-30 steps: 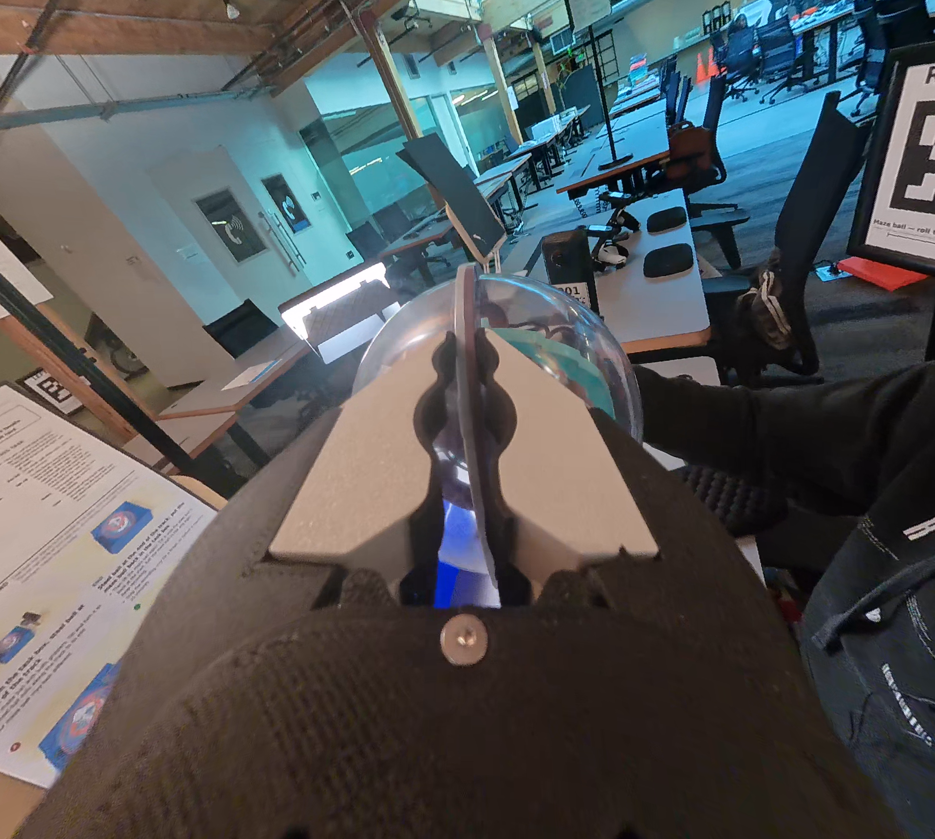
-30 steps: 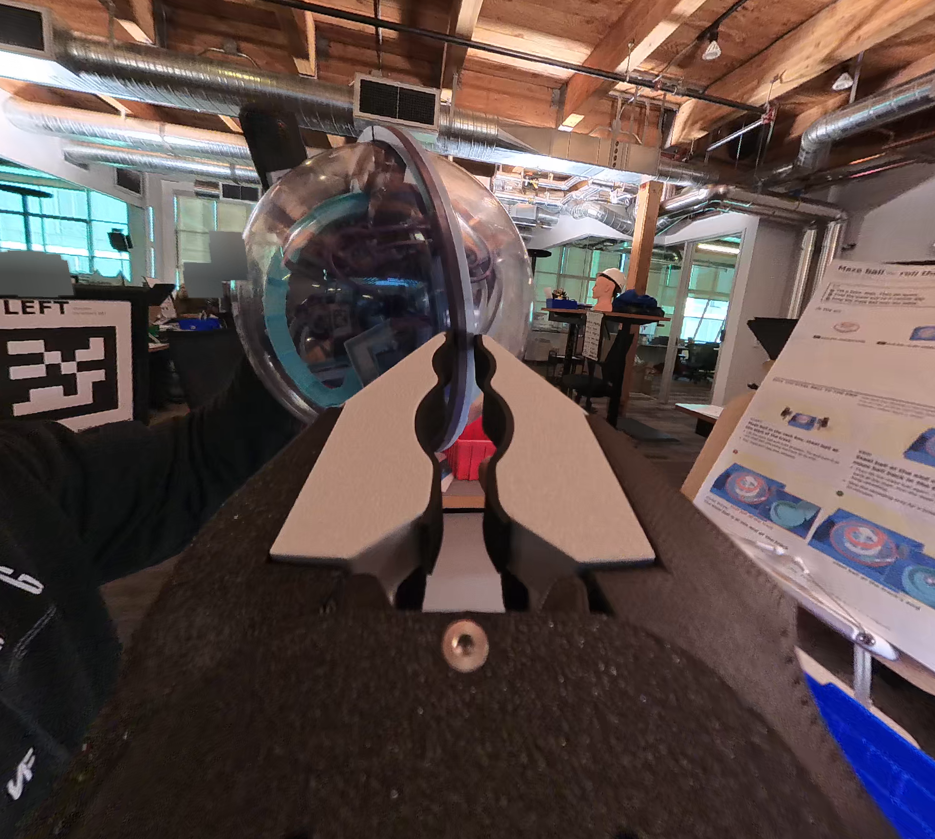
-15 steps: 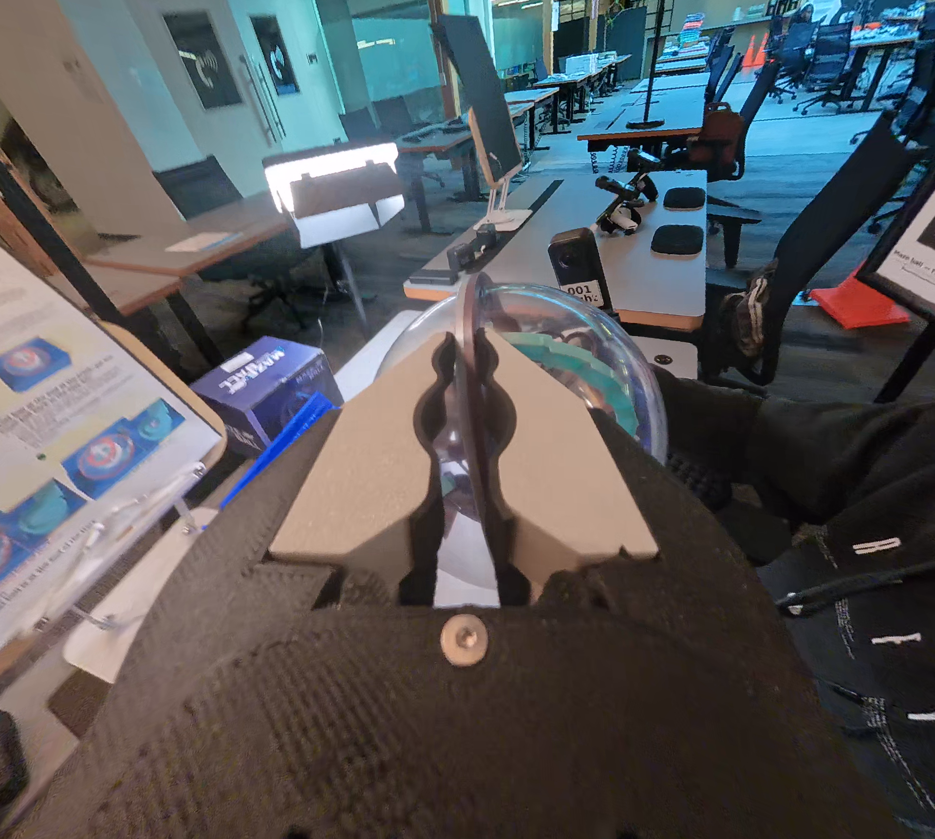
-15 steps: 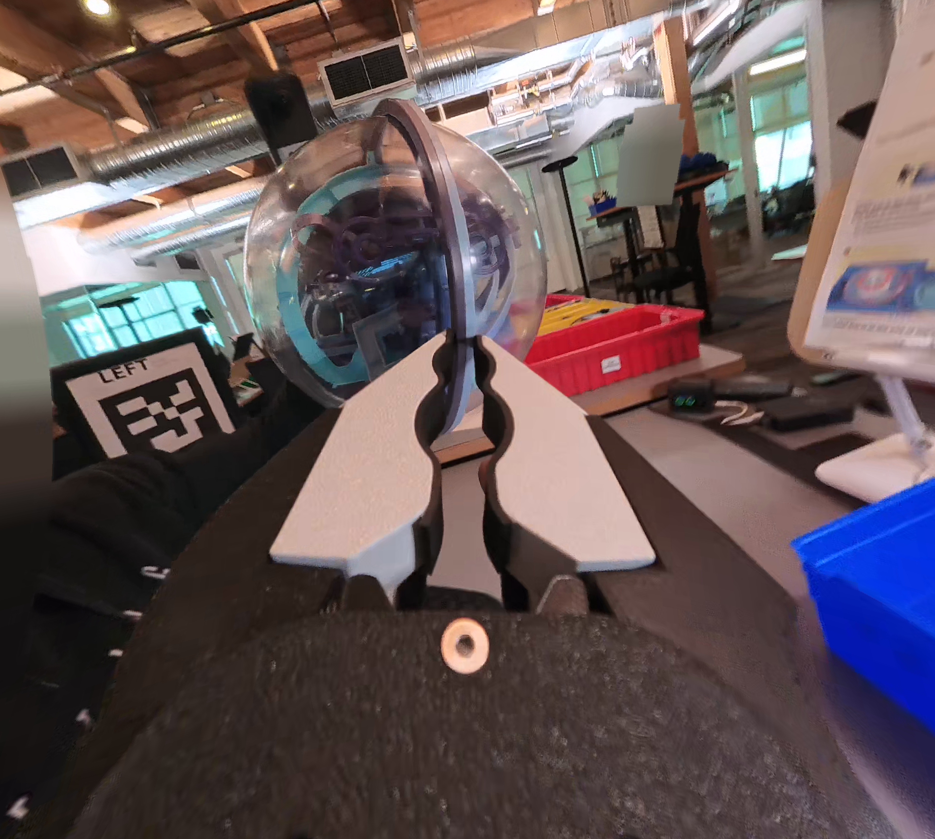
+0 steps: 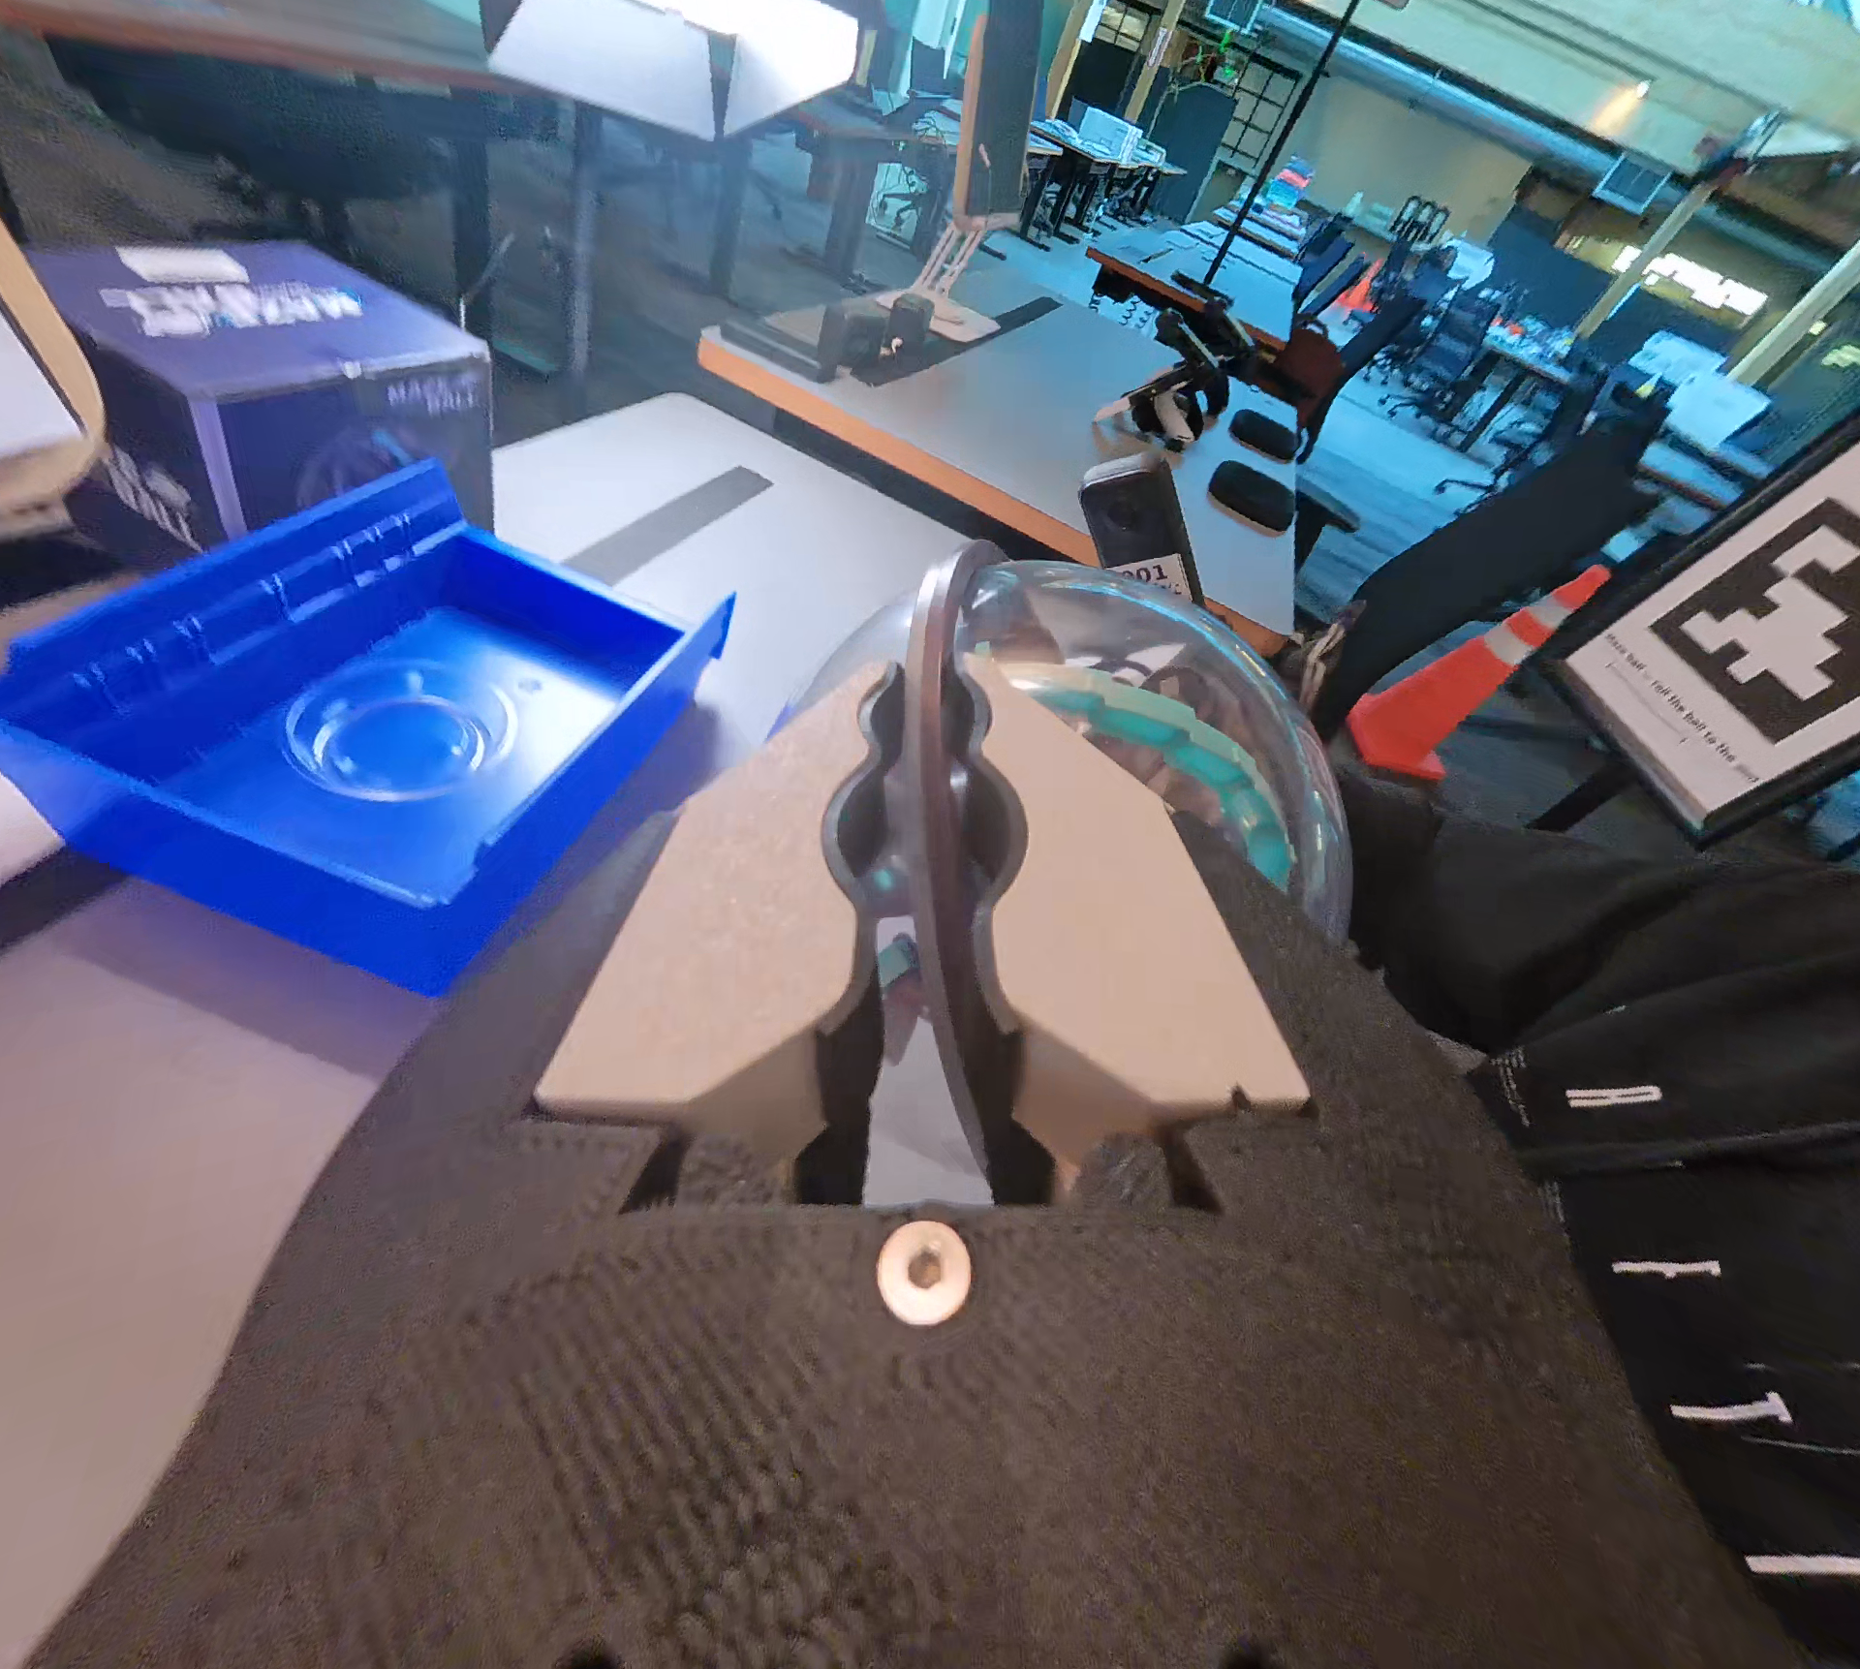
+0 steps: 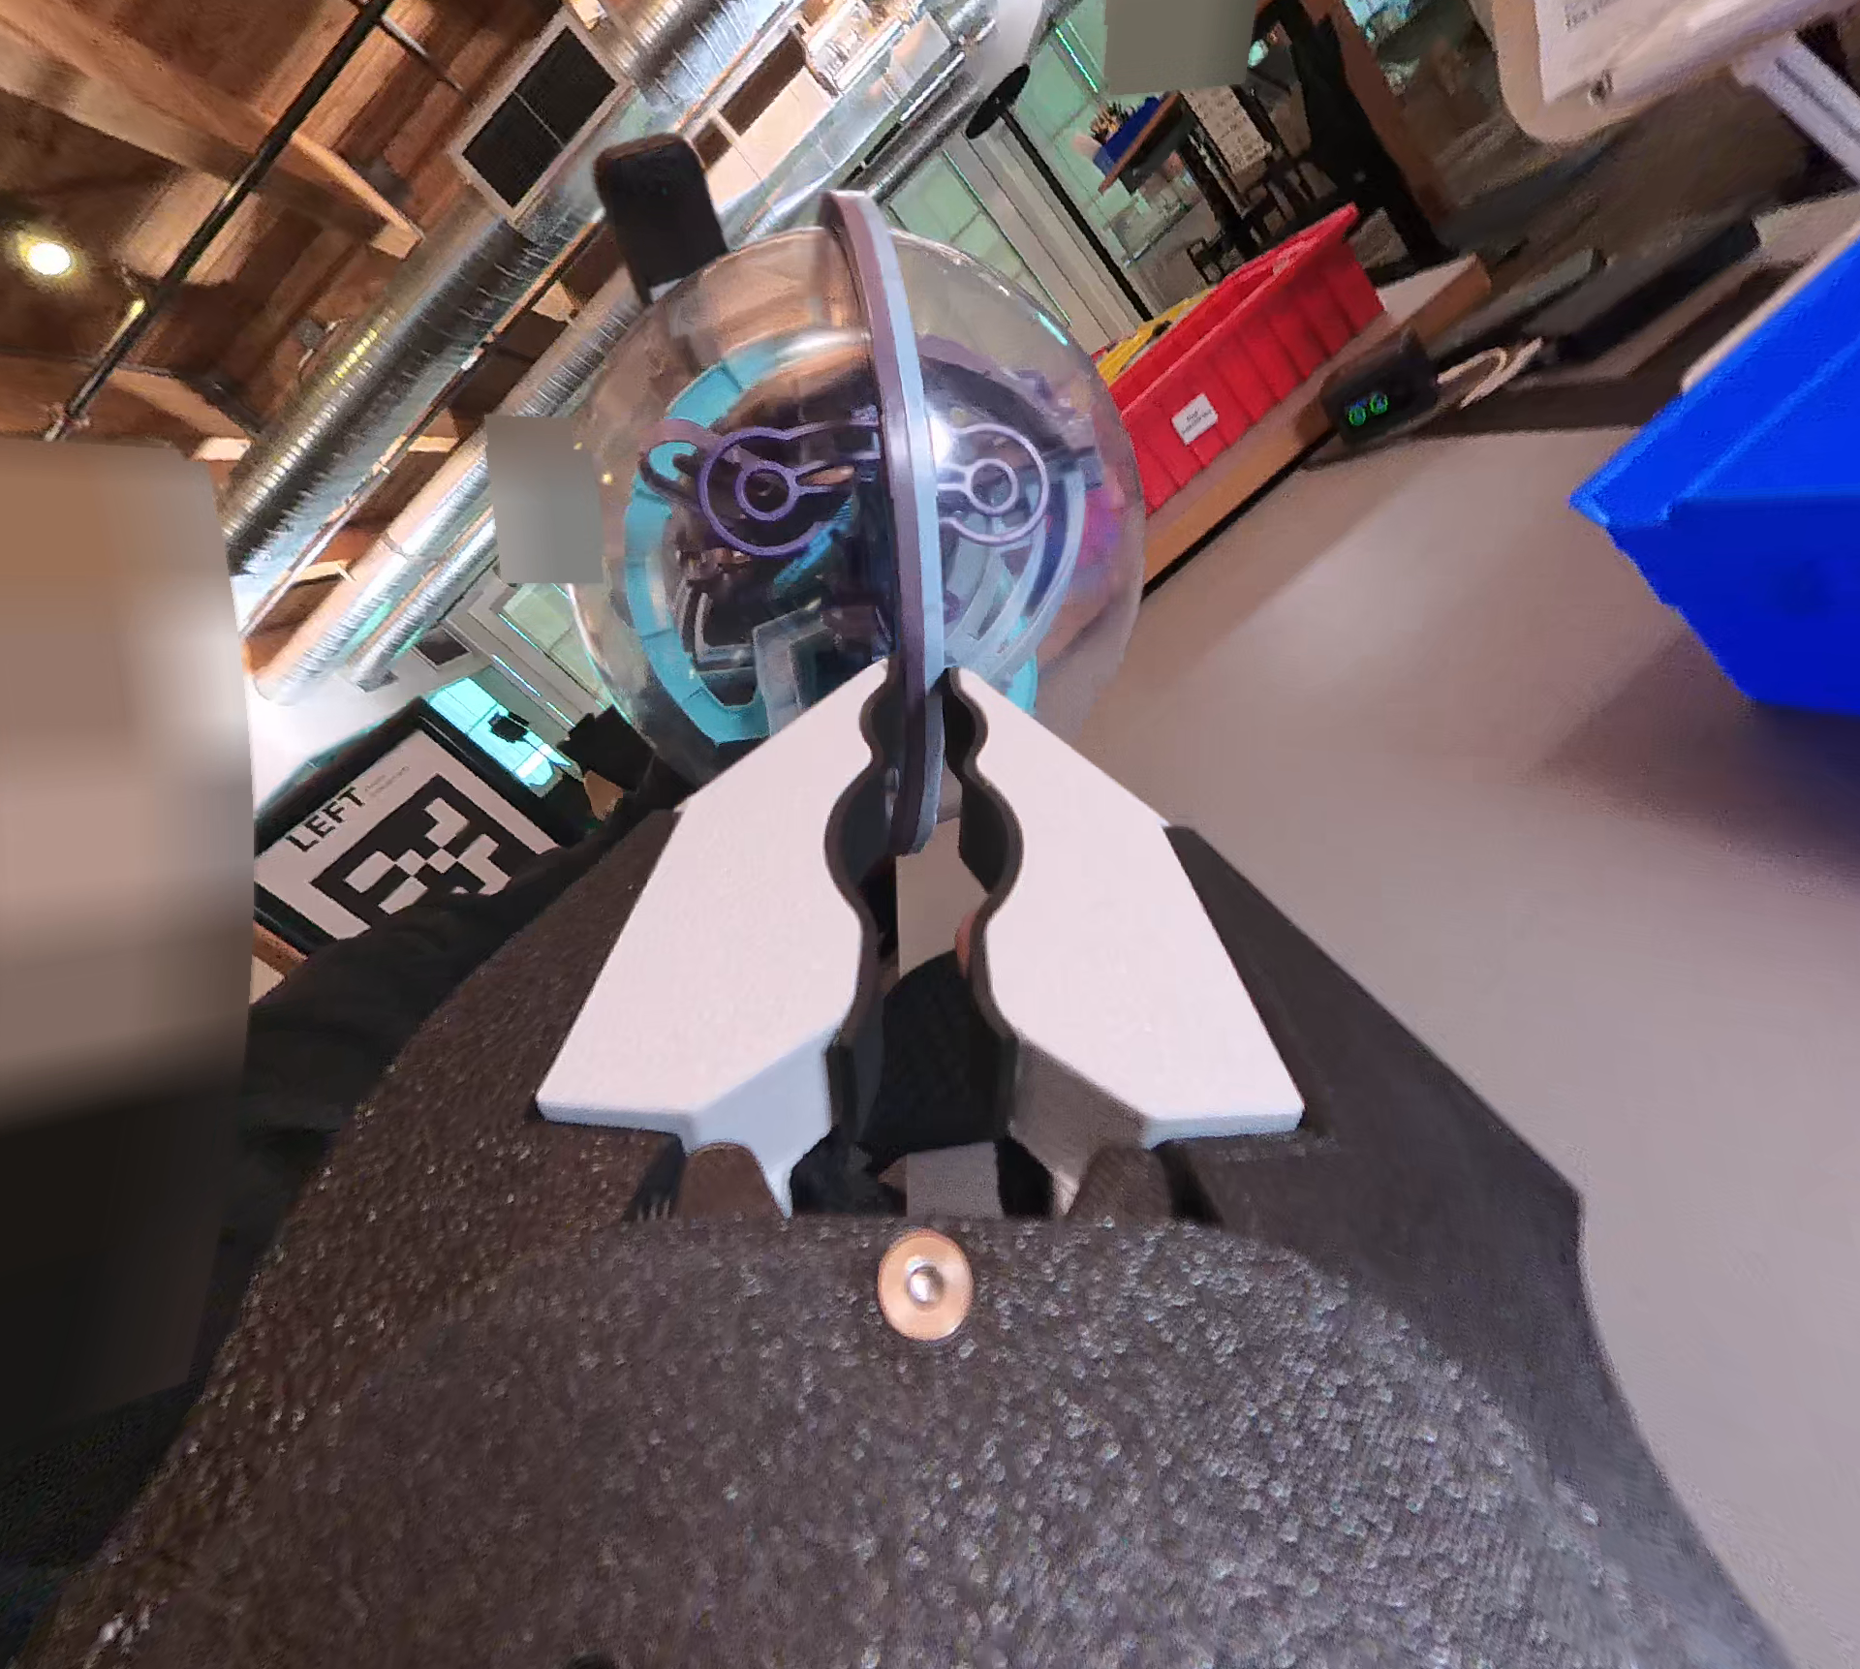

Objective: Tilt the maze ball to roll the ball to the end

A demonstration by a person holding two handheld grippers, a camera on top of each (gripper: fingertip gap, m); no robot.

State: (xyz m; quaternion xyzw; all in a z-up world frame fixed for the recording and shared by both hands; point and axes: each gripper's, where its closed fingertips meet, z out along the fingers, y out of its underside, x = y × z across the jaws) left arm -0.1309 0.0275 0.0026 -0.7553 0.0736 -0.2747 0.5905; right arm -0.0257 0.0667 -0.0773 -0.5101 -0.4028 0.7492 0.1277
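Note:
The maze ball (image 6: 805,494) is a clear sphere with teal and purple tracks inside and a grey rim around its middle. It is held in the air between both grippers. My right gripper (image 6: 918,695) is shut on the grey rim at the ball's near side. My left gripper (image 5: 931,675) is shut on the same rim from the opposite side; the ball (image 5: 1157,715) shows behind its fingers. The small ball inside cannot be made out.
A blue tray (image 5: 332,846) holding a clear round stand (image 5: 398,730) lies on the grey table (image 5: 151,1168) to the left, with a dark blue box (image 5: 262,403) behind it. The tray's edge (image 6: 1751,534) shows at right. A person's black sleeve (image 5: 1610,967) is at right.
Both grippers have tipped downward and rolled with the maze ball. The table and blue tray have come into view, and the ball's inner tracks have turned.

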